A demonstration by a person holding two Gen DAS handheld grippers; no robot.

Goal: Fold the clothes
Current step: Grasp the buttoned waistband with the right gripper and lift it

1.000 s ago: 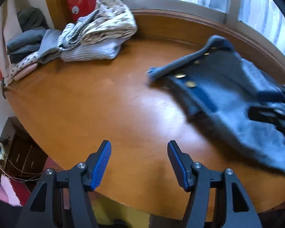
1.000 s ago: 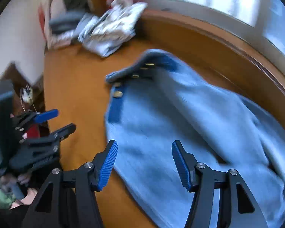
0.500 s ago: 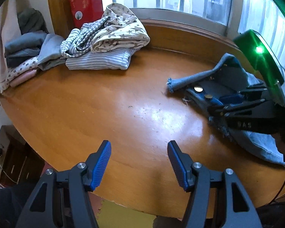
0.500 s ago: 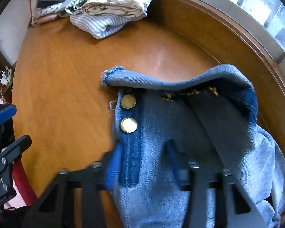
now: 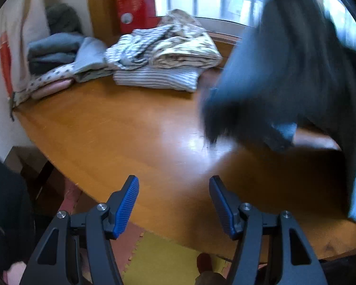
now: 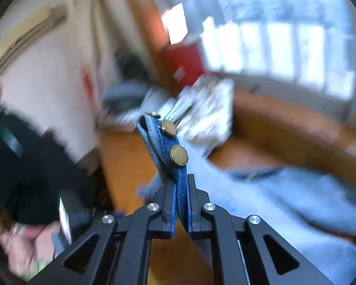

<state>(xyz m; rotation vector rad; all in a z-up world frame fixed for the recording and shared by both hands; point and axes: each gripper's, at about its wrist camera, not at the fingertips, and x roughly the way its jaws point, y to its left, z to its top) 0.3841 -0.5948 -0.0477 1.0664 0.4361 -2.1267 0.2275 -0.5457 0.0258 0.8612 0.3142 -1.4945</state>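
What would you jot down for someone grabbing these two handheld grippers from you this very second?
Right gripper: jaws have just closed on the buttoned edge of the denim garment, raised off the wooden table.
Left gripper: open, empty, near the table's front edge.
Garment's far end seems to trail on the table; blur hides details.
Folded pile sits at the back by the window.
Done: garment grabbed. Left: spread, fold, probably add it to the pile.
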